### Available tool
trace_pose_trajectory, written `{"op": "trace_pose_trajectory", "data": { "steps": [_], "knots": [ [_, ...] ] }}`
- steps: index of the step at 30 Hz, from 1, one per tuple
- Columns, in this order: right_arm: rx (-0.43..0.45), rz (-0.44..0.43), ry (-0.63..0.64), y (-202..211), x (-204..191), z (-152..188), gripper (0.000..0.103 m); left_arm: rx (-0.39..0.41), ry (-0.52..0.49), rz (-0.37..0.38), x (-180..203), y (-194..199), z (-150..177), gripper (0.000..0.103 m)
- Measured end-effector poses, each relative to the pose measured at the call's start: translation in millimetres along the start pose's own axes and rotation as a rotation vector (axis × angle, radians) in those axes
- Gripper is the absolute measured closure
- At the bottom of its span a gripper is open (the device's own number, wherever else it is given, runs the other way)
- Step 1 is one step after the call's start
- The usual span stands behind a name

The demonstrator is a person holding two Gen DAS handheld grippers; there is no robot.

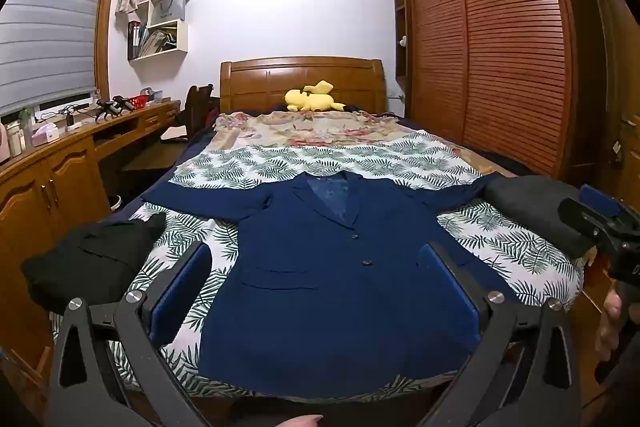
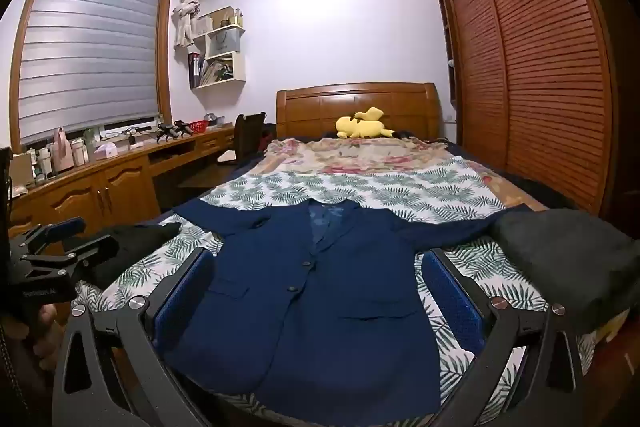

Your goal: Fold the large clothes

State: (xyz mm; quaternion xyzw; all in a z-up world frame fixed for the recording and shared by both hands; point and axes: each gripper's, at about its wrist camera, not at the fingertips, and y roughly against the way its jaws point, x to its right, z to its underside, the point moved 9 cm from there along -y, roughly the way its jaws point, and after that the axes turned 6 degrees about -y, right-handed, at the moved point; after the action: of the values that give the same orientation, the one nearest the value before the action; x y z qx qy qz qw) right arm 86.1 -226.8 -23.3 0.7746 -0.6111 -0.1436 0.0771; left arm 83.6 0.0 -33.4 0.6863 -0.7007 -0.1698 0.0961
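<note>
Here a navy blazer [image 1: 332, 267], matte woven cloth w/ notched lapels, is laid flat, sleeves spread, on the leaf-print sheet [image 1: 312, 163]. Left gripper [image 1: 316, 291] and right gripper [image 2: 318, 297] are held wide apart, blue-padded, nothing gripped.

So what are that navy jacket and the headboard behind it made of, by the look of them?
The navy jacket looks like a woven suit fabric, matte and smooth, with a shinier lining at the open collar; whether wool or a blend is unclear. The headboard looks like solid wood with a glossy warm varnish, going by its panelled grain and sheen.
</note>
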Motion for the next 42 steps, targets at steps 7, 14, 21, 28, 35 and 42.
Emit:
{"op": "trace_pose_trajectory", "data": {
  "steps": [7, 14, 21, 28, 35, 42],
  "knots": [
    [0.001, -0.006, -0.006, 2, -2, 0, 0.0, 0.009, 0.008, 0.013, -1, 0, -4, 0.0],
    [0.005, -0.01, -0.008, 4, 0, -1, 0.0, 0.032, 0.009, 0.015, 1, 14, -8, 0.0],
    [0.005, -0.014, -0.007, 4, 1, 0, 0.0, 0.03, 0.004, 0.017, 5, 19, -9, 0.0],
    [0.008, -0.018, -0.006, 5, 1, 0, 0.0, 0.032, -0.003, 0.016, 7, 21, -9, 0.0],
    [0.01, -0.017, -0.008, 5, 2, -1, 0.0, 0.032, -0.006, 0.018, 8, 20, -8, 0.0],
    [0.008, -0.019, -0.008, 4, 2, 0, 0.0, 0.032, -0.01, 0.018, 11, 19, -8, 0.0]
  ]
}}
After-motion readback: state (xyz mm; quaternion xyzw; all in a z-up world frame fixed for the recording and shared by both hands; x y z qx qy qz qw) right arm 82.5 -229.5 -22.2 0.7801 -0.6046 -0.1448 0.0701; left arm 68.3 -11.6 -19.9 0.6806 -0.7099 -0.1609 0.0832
